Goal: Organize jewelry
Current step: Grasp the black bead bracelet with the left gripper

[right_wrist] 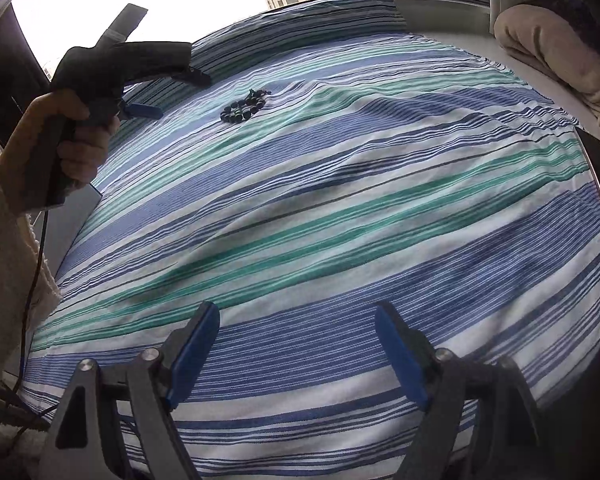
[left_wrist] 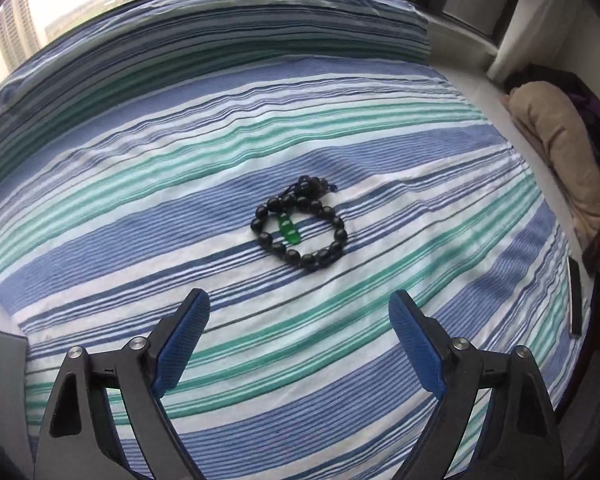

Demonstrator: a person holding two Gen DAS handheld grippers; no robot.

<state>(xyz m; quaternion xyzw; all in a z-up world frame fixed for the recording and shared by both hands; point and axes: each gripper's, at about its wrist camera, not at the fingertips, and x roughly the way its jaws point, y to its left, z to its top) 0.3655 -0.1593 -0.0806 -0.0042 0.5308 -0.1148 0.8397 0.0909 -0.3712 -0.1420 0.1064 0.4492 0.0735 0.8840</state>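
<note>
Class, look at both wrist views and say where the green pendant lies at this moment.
The green pendant lies on the striped bedsheet inside the ring of the dark bead bracelet, mid-frame in the left wrist view, ahead of the open left gripper.

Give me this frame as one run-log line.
left gripper: open, empty | right gripper: open, empty | bead bracelet: on striped sheet, untouched

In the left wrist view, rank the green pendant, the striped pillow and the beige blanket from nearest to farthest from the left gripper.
1. Green pendant: straight ahead of the open left gripper, lying inside the dark bead bracelet on the striped sheet.
2. Beige blanket: far right, off the sheet's edge.
3. Striped pillow: at the head of the bed, under the window.
</note>
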